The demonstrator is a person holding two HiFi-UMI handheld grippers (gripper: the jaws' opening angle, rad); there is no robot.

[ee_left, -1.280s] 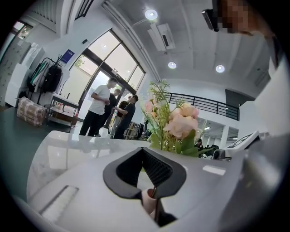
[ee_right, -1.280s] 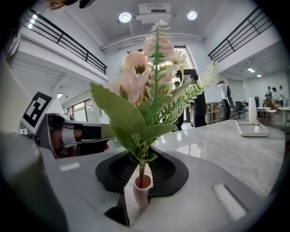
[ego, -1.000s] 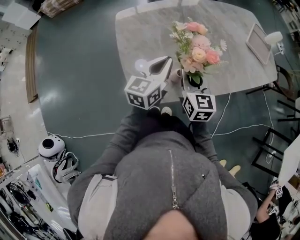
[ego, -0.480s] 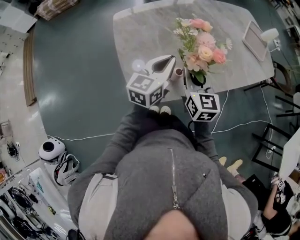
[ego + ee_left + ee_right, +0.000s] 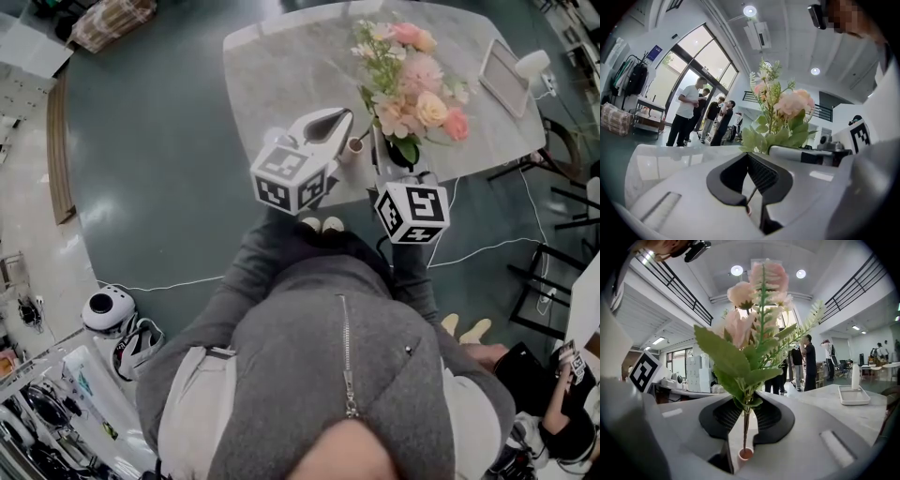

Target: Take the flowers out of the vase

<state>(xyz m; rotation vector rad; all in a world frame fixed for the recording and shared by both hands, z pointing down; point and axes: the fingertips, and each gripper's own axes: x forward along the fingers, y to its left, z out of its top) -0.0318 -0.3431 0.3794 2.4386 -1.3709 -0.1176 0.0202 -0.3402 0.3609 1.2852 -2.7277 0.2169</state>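
A bunch of pink and cream flowers (image 5: 412, 80) with green leaves stands over the near edge of the marble table (image 5: 291, 66). My right gripper (image 5: 394, 164) is shut on its stem. In the right gripper view the thin stem (image 5: 744, 427) runs down between the pads into the mouth of the small vase (image 5: 746, 453). My left gripper (image 5: 345, 131) comes in from the left, level, its jaws closed round the little pale vase (image 5: 356, 145). In the left gripper view the vase rim (image 5: 747, 210) shows low in the narrow gap, with the flowers (image 5: 783, 112) just behind.
A white tray (image 5: 497, 75) and a white bottle (image 5: 539, 66) sit at the table's far right. A cable (image 5: 469, 253) lies on the dark floor below the table, and chairs (image 5: 553, 291) stand at the right. Several people (image 5: 689, 112) stand in the hall beyond.
Both grippers have risen, the right one more. The bunch of flowers sits higher and further right in the head view, its stem drawn up from the vase.
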